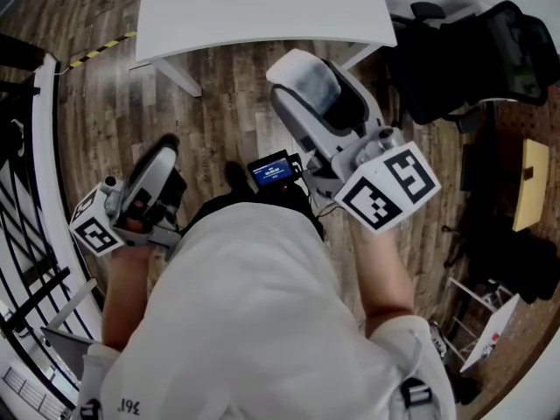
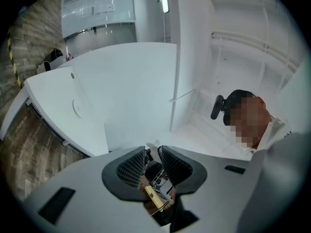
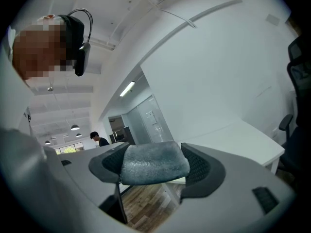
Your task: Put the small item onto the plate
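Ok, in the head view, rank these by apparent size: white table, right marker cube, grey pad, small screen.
1. white table
2. right marker cube, inflated by nearness
3. grey pad
4. small screen

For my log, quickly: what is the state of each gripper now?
Left gripper: jaws nearly together, nothing clearly held.
Right gripper: shut on a grey fuzzy pad.

- A wood-plank floor (image 1: 219, 121) spreads below, with yellow-and-black tape (image 1: 101, 51) across it at the left.
- A white surface (image 1: 262, 16) stands ahead on white legs.
- Black office chairs (image 1: 472, 59) sit at the right.
- A black railing (image 1: 26, 234) lines the left edge.
- The wall (image 3: 218, 72) is white, and a strip light (image 3: 127, 88) glows overhead.
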Demonstrator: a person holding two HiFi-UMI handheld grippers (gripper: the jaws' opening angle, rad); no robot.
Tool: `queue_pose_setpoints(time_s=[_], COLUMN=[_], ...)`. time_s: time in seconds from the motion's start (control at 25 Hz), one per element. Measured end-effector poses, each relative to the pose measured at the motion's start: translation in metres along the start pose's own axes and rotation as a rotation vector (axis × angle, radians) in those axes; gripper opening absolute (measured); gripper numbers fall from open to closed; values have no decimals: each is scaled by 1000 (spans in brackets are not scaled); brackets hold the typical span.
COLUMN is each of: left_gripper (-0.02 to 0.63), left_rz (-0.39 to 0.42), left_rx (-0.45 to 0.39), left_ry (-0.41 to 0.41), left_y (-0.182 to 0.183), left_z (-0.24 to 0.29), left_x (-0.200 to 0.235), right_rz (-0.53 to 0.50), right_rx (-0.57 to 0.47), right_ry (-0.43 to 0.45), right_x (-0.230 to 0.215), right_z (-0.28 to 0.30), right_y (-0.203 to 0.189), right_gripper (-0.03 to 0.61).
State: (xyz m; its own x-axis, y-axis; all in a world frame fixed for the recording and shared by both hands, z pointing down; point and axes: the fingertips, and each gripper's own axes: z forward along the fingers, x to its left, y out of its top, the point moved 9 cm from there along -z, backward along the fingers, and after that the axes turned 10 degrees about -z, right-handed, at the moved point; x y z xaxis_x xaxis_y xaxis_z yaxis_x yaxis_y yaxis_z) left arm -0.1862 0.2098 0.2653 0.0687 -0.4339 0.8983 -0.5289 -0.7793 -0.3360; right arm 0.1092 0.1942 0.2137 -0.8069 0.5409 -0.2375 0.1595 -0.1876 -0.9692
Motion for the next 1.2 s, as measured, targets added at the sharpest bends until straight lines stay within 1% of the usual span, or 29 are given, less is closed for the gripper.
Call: queue_pose_setpoints(time_s=[0.24, 0.48, 0.76, 1.0, 1.2], left_gripper=[94, 94, 94, 94, 94], left_rz=[-23, -30, -16, 0, -4], left_rx=[27, 31, -17, -43, -67], left_ry=[-2, 5, 43, 70, 87], left_y=[23, 39, 70, 108, 127], left_z=[4, 23, 66, 124, 170], left_x=[14, 31, 61, 90, 112], right_rz=[-11, -28, -31, -38, -53], right_rx=[8, 26, 45, 59, 94], right_ry=[-24, -22, 35, 78, 105], right_x=[-2, -26, -86, -153, -202], right_z=[19, 39, 90, 141, 175], right_y=[4, 8, 10, 29, 37], right_gripper=[324, 324, 324, 324, 324])
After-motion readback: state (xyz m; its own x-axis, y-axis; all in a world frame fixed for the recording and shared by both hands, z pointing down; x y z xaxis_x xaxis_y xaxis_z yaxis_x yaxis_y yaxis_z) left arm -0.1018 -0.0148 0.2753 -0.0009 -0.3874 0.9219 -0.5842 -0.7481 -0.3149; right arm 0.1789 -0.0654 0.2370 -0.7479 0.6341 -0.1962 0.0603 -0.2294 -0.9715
